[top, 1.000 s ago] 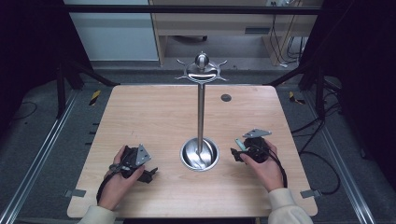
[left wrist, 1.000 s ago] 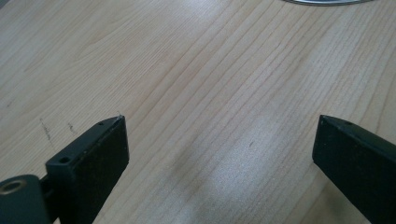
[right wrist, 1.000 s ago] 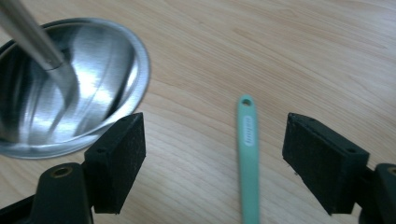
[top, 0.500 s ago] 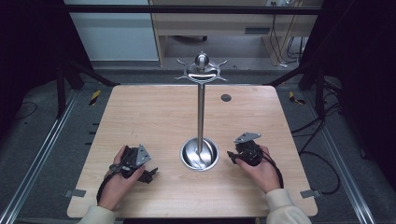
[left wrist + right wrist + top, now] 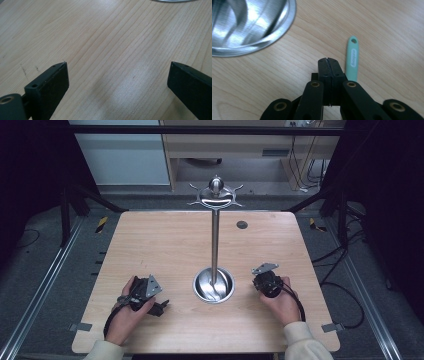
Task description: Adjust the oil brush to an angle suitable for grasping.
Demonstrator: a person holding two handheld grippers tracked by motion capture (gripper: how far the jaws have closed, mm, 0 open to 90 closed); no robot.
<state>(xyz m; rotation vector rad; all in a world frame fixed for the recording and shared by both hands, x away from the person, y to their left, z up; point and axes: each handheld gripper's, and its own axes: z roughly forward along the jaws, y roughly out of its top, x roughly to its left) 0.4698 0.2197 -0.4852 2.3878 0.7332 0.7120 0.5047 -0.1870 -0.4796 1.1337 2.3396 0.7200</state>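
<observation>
The right gripper [image 5: 266, 282] has slid inward over the last second toward the steel stand's base [image 5: 213, 285], jaws closed on nothing, a mint-green handle [image 5: 352, 58] just beside them (probably its target). The left gripper [image 5: 146, 296] rests unmoved on the table [image 5: 165, 240], jaws wide open.

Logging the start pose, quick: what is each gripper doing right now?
Left gripper: open, nothing between its jaws.
Right gripper: closed, holding nothing; a green handle lies beside it.

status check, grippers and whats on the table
Left hand-held gripper open over bare wood. Right hand-held gripper shut, empty, beside green handle. Steel stand upright between them; nothing blocking.
</observation>
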